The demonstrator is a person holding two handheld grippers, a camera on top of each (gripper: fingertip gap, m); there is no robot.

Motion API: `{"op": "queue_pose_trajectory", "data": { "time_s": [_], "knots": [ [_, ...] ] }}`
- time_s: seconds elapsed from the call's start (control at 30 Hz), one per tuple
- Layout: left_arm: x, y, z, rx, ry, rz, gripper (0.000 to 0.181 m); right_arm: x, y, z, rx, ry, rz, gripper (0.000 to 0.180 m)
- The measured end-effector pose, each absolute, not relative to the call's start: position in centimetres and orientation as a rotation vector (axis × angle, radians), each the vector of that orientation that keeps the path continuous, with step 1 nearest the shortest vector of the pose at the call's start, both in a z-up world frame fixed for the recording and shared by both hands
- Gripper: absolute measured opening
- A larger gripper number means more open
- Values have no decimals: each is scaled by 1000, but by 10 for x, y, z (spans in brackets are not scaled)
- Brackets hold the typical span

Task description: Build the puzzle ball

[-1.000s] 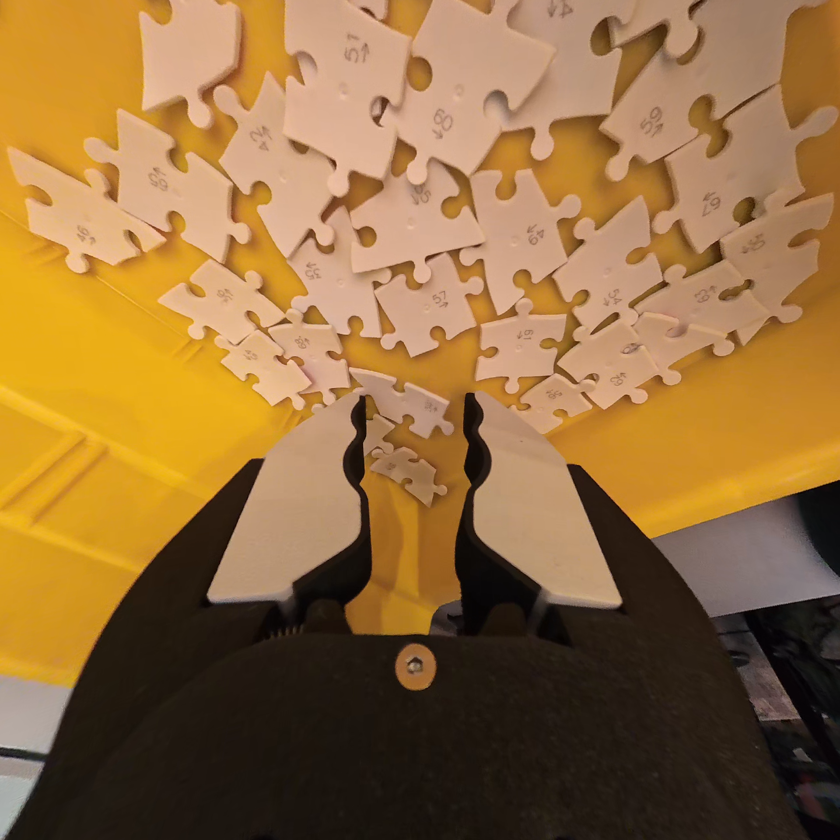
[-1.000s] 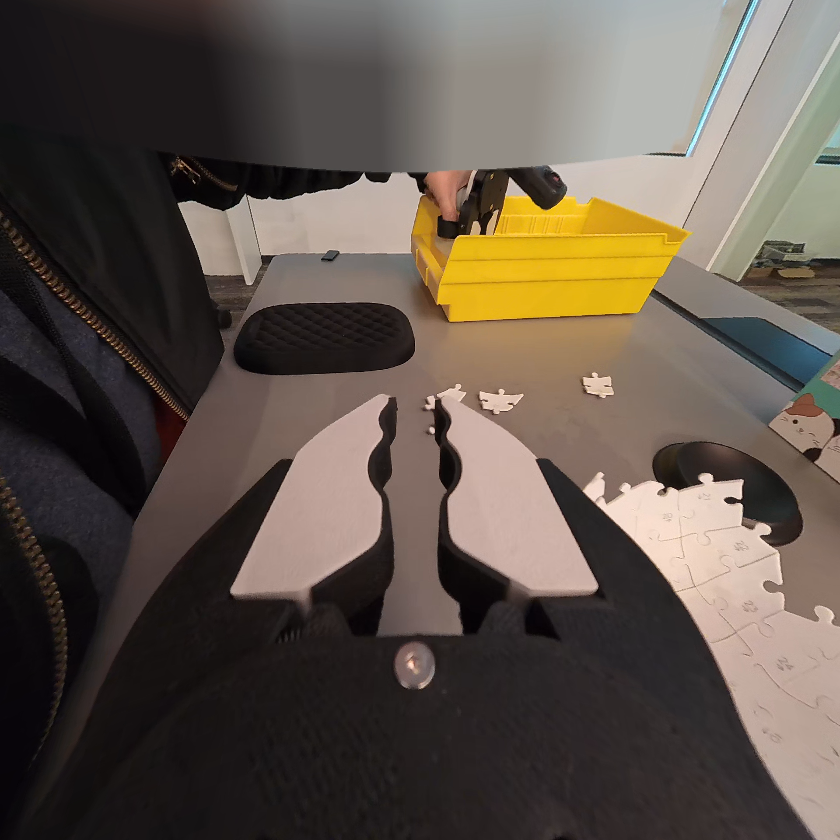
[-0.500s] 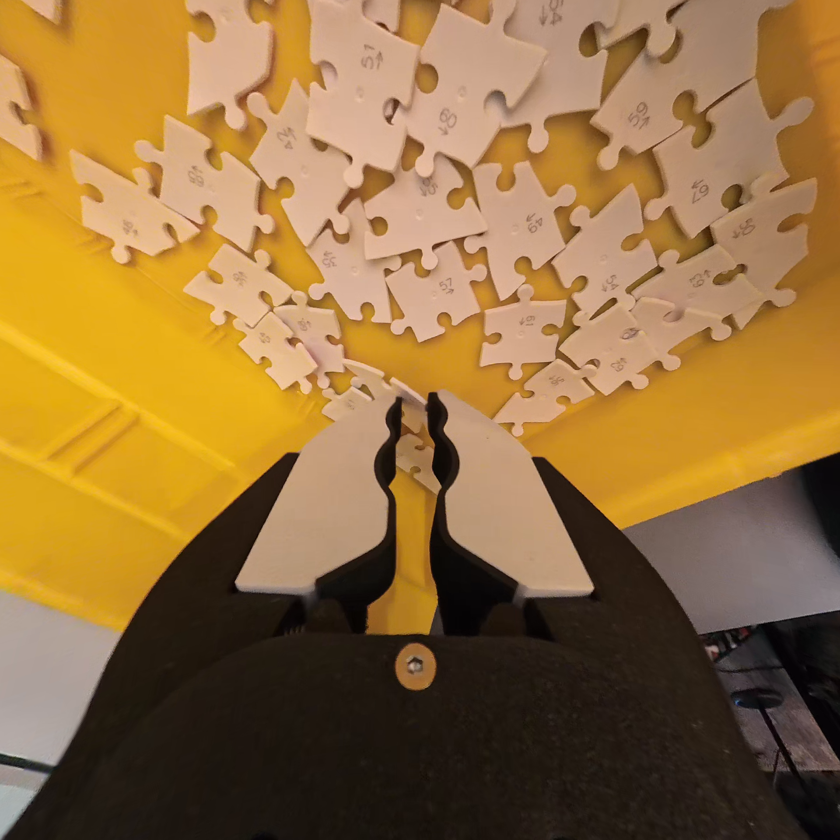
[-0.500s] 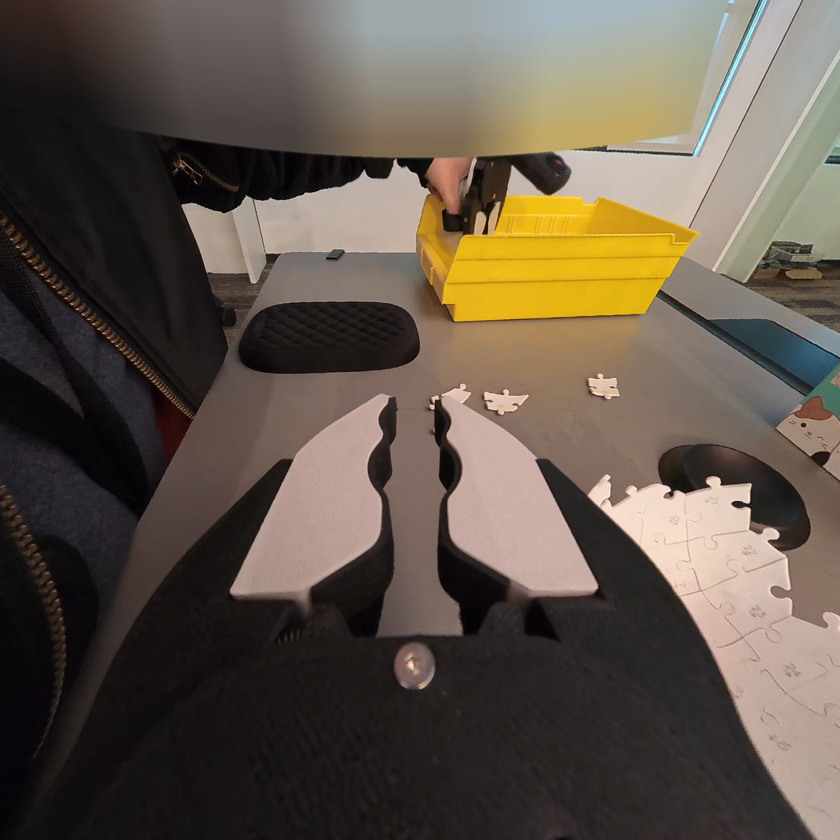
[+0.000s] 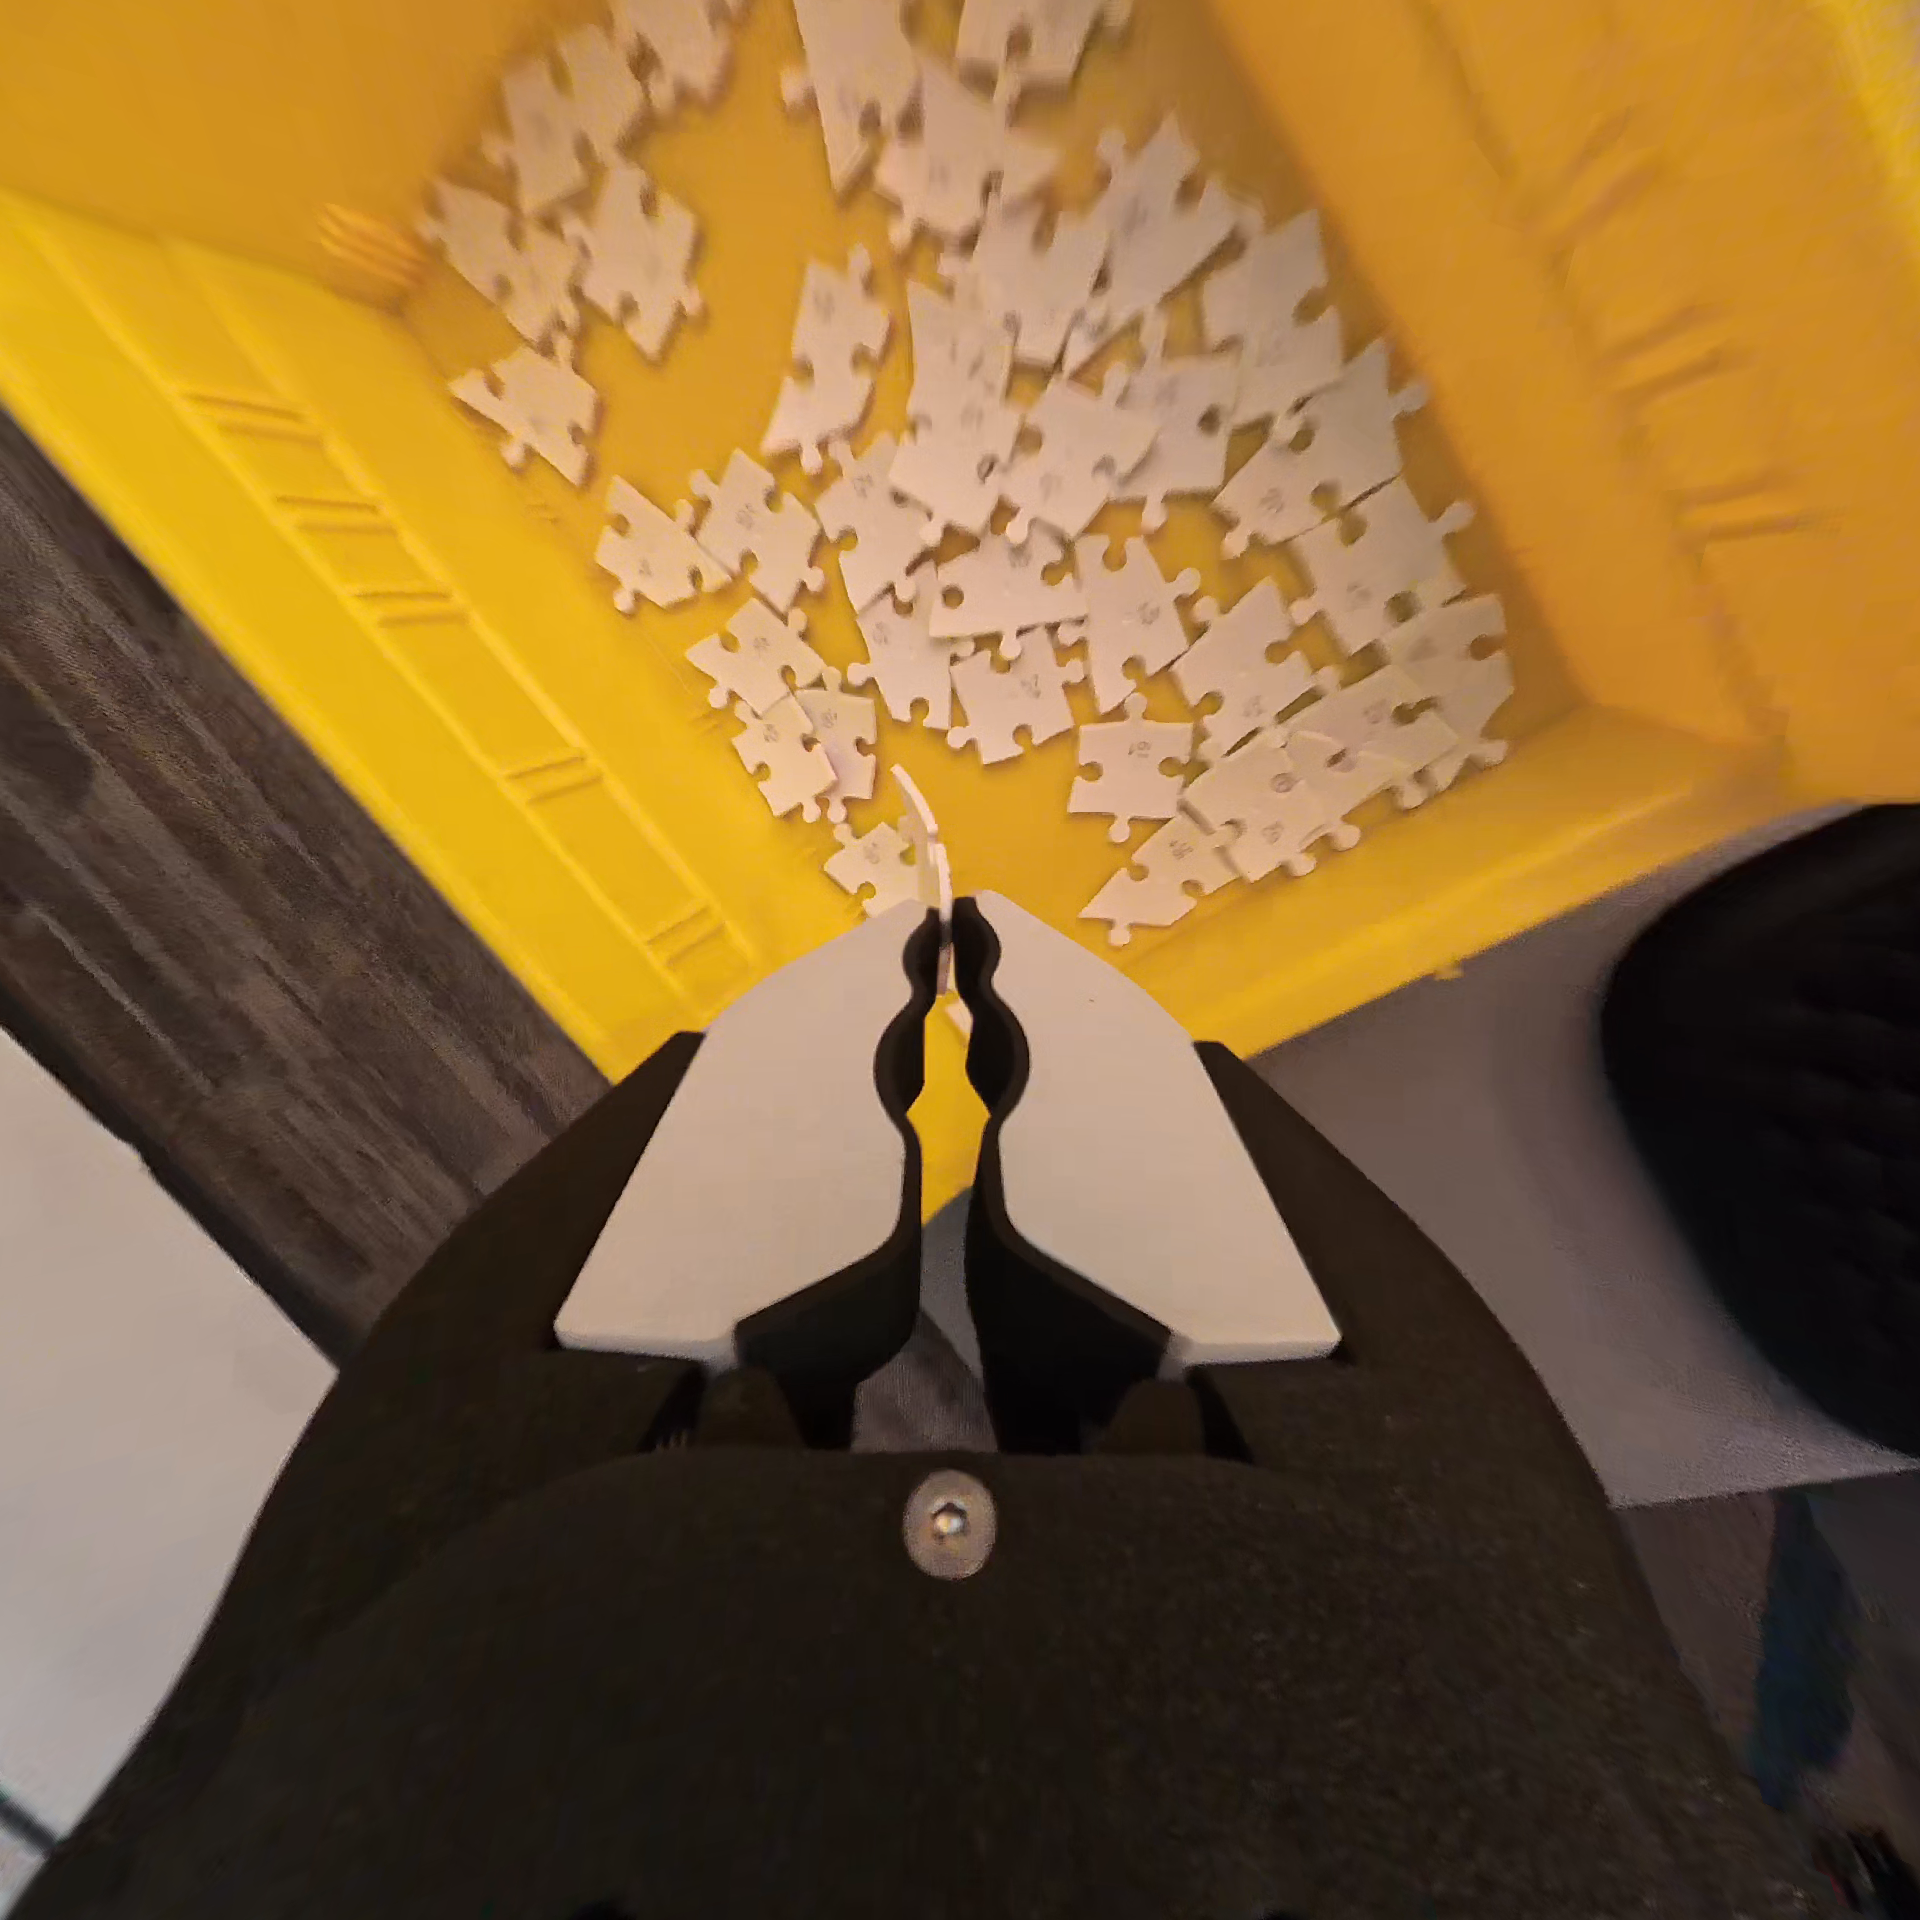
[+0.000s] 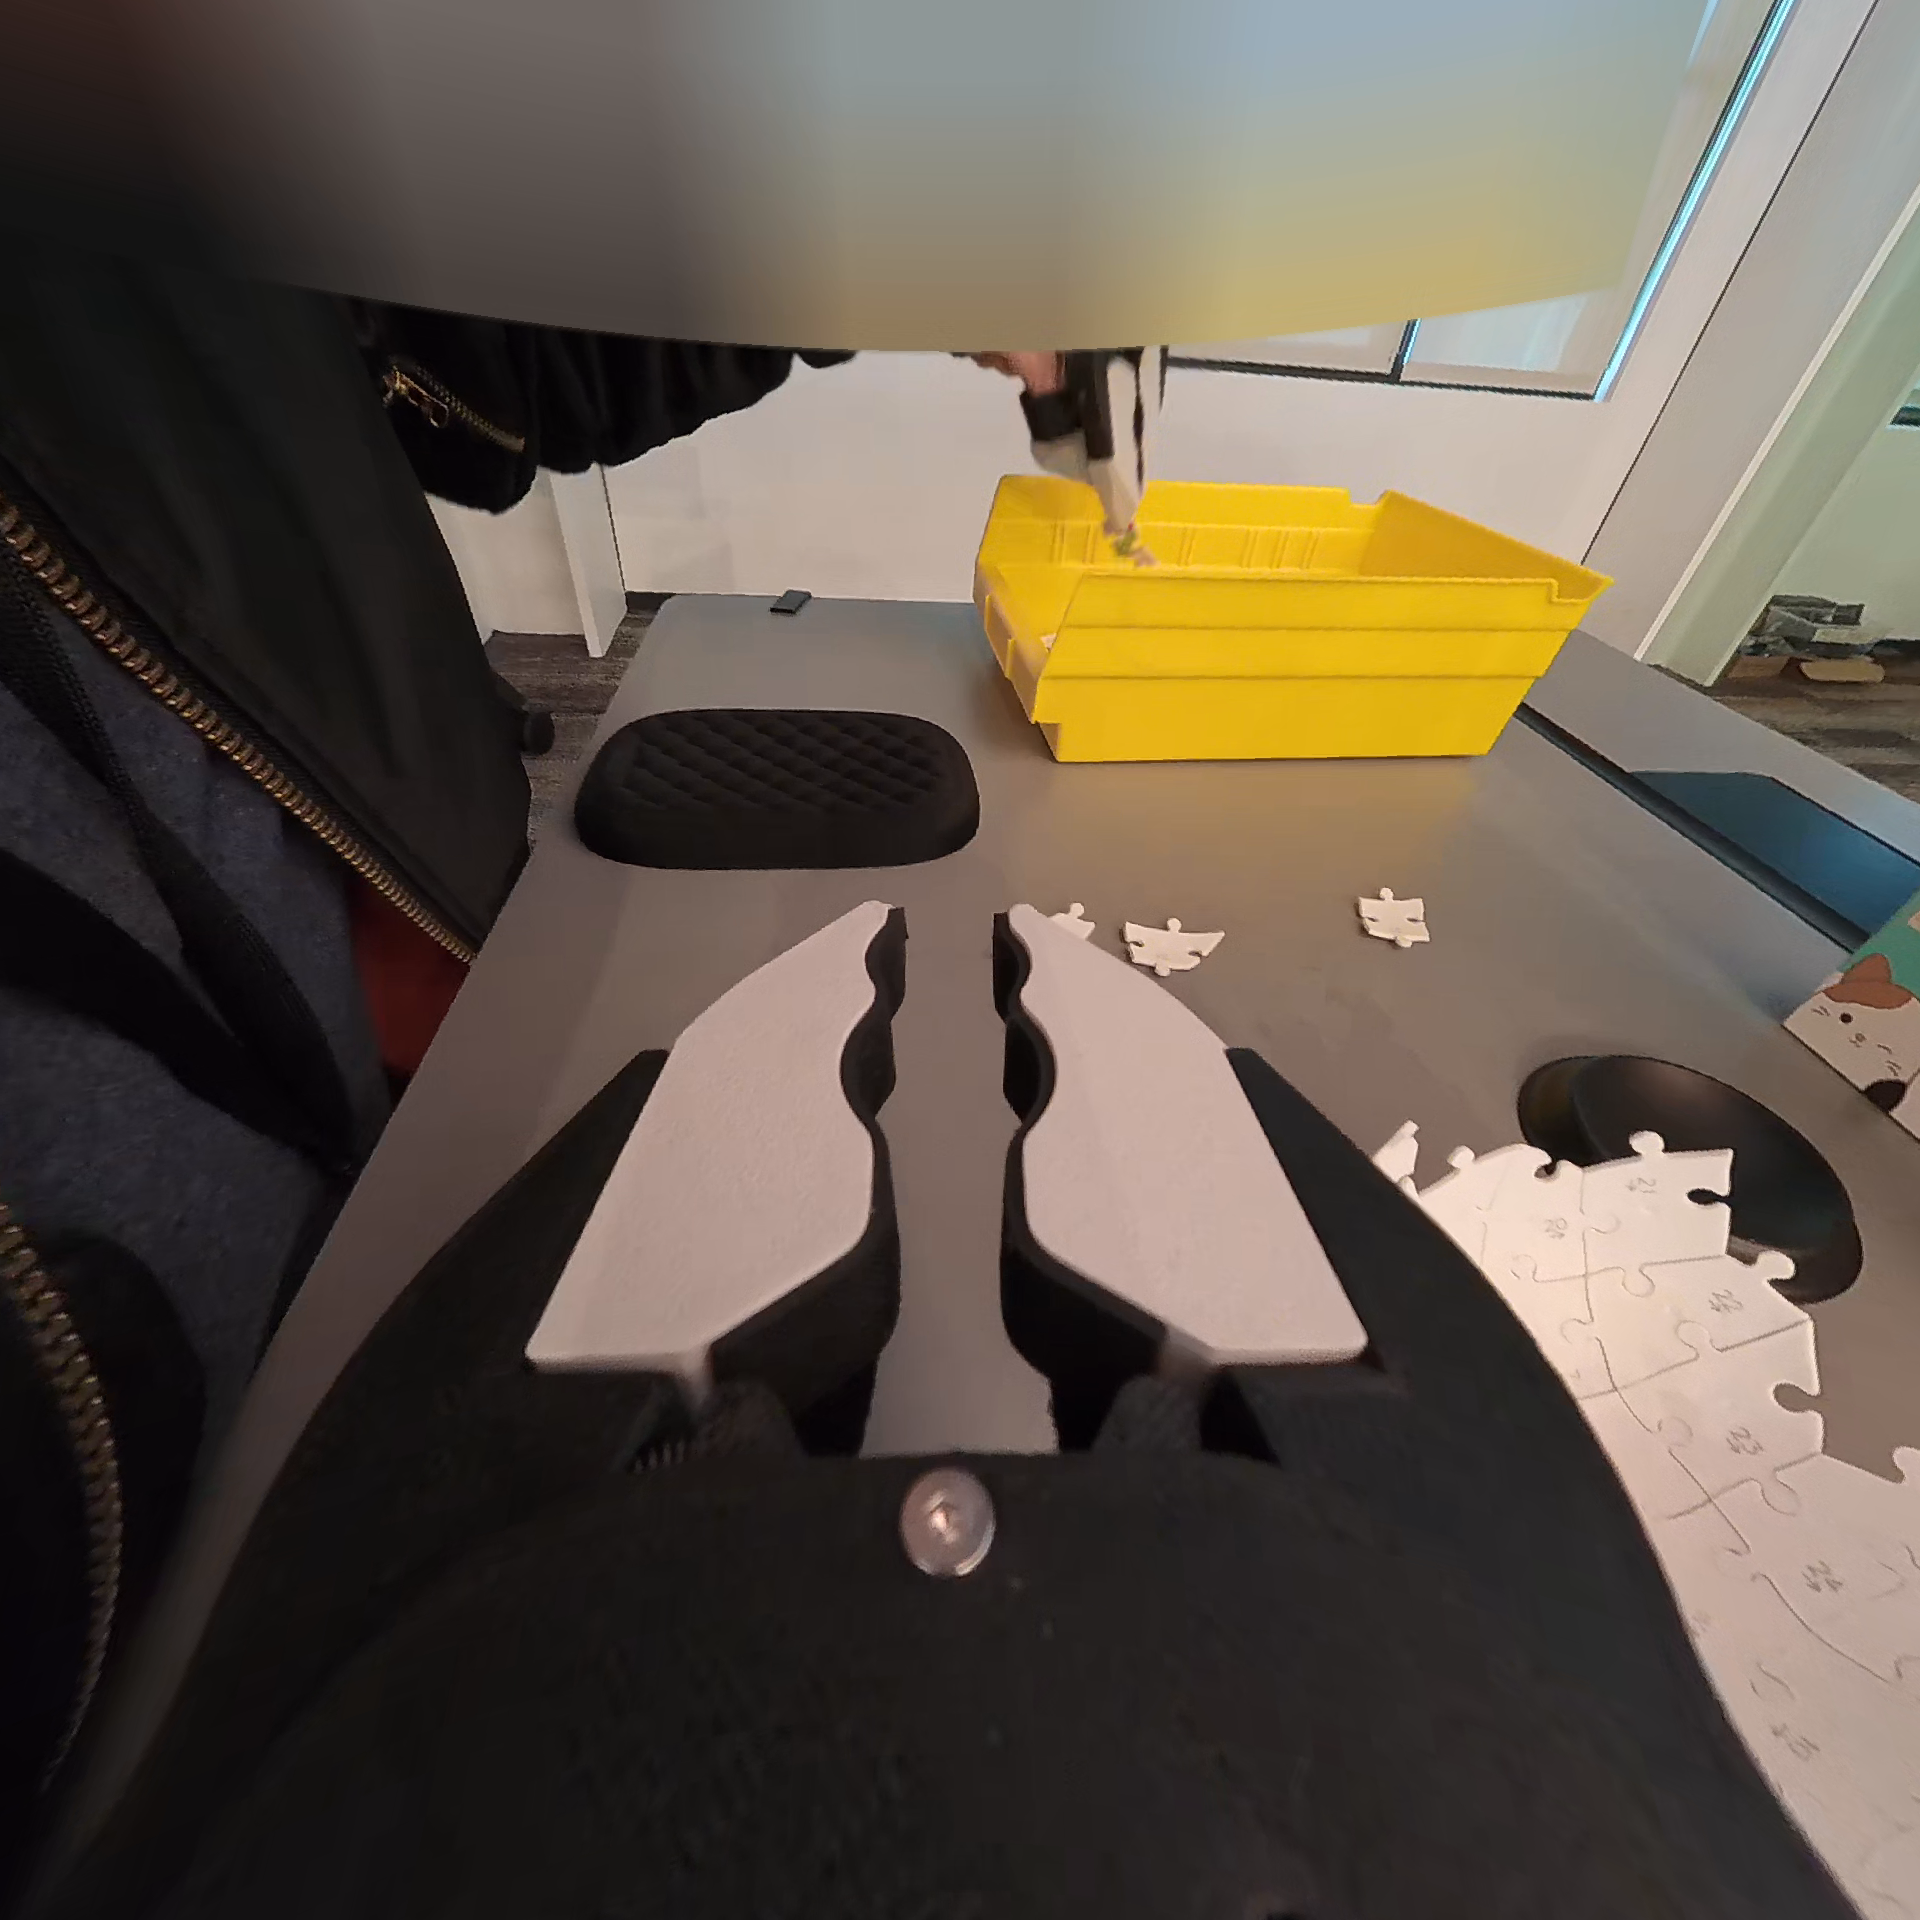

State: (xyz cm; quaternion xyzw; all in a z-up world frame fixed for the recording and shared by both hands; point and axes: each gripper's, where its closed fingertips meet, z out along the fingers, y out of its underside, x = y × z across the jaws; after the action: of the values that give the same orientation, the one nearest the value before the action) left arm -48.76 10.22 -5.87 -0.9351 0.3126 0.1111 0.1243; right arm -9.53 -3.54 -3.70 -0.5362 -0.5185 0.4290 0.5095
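Pinching one thin white curved puzzle piece (image 5: pixel 928 844) edge-on between the tips of the left tool (image 5: pixel 948 914), fingers closed right down on it, hovering above the near end of the yellow plastic bin (image 5: pixel 499 665). Sitting loose on the bin floor below: a big scatter of white numbered puzzle pieces (image 5: pixel 1049 540), many overlapping, a bit blurry. Same tool visible far off in the right wrist view, poking down over the bin's back corner with the piece at its tip.

Hanging low over the grey table (image 6: pixel 1299 831) with the right tool (image 6: pixel 949 925), fingers a narrow gap apart, gripping nothing. Lying flat just past its tips: three stray white puzzle pieces (image 6: pixel 1172 943), one half hidden behind the right finger, another well off to the right. Spread flat to the right of the tool: a joined sheet of white puzzle pieces (image 6: pixel 1662 1351), its far edge overlapping a round black dish (image 6: pixel 1766 1143). Resting farther back on the left: a black quilted pad (image 6: pixel 777 784), with the bin behind it to the right. Peeking in at the right edge: a box with a cartoon cat (image 6: pixel 1860 1029).
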Motion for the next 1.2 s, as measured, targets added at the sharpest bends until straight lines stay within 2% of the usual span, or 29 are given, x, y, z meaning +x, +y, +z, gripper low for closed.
{"op": "queue_pose_trajectory", "data": {
  "time_s": [0.17,0.23,0.33,0.43,0.63,1.2],
  "knots": [
    [-385,76,12,-2407,919,223,2,-96,-42,-31,-1257,-1254,1031,17],
    [-334,57,19,-2301,975,178,2,-97,-45,-29,-1244,-1261,1027,17],
    [-280,41,-7,-2216,1061,227,2,-98,-50,-26,-1223,-1277,1021,17],
    [-269,51,-40,-2178,1052,404,3,-99,-54,-25,-1211,-1284,1029,17],
    [-262,56,-99,-2338,1009,312,2,-101,-61,-28,-1212,-1317,1033,17],
    [-249,55,-144,-2441,1060,272,4,-102,-61,-33,-1242,-1338,1010,18]
  ]
}}
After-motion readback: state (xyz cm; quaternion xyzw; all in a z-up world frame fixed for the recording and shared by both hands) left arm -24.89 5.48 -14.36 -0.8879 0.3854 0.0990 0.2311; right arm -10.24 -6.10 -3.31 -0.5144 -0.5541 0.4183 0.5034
